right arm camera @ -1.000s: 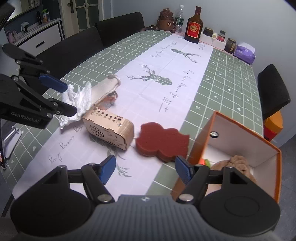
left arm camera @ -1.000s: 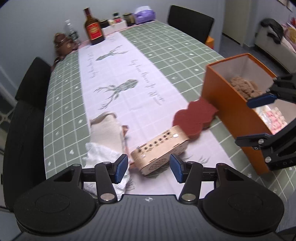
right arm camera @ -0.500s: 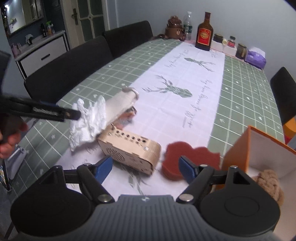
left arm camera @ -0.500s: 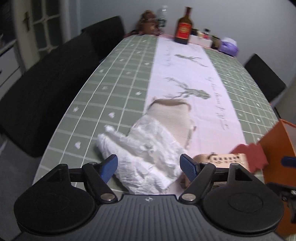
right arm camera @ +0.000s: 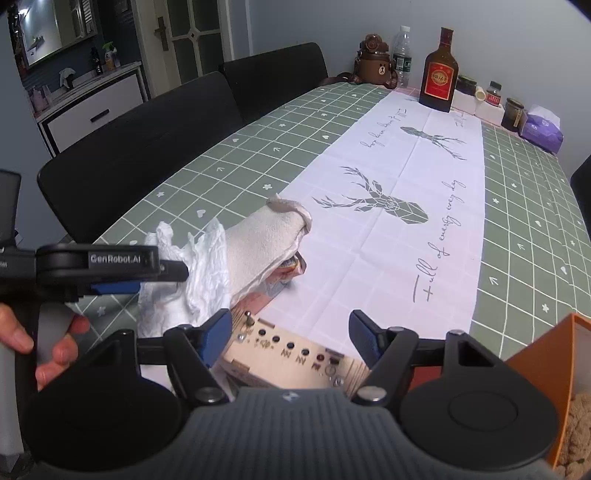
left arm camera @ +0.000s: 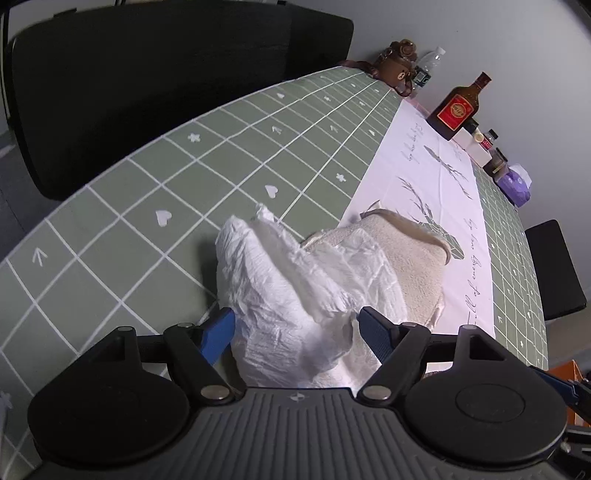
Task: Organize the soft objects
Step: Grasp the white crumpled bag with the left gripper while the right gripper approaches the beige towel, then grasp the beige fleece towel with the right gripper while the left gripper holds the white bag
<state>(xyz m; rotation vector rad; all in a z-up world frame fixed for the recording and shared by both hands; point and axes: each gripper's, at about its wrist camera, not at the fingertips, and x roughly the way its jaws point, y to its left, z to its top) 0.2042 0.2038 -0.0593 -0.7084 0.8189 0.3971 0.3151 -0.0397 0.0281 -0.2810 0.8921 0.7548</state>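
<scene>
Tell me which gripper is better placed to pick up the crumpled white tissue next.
Left. The left gripper is open with the crumpled white tissue already between its fingers. The right gripper is open over the wooden box, with the tissue off to its side.

I am looking into a dining room in a home. A long table (right arm camera: 524, 206) wears a green checked cloth with a white deer runner (right arm camera: 406, 206). Black chairs (right arm camera: 147, 147) line its left edge. At the far edge stand a bottle (right arm camera: 439, 74), jars and a tissue box (right arm camera: 541, 129). A white cabinet (right arm camera: 92, 107) and a door (right arm camera: 192, 33) are behind.
</scene>
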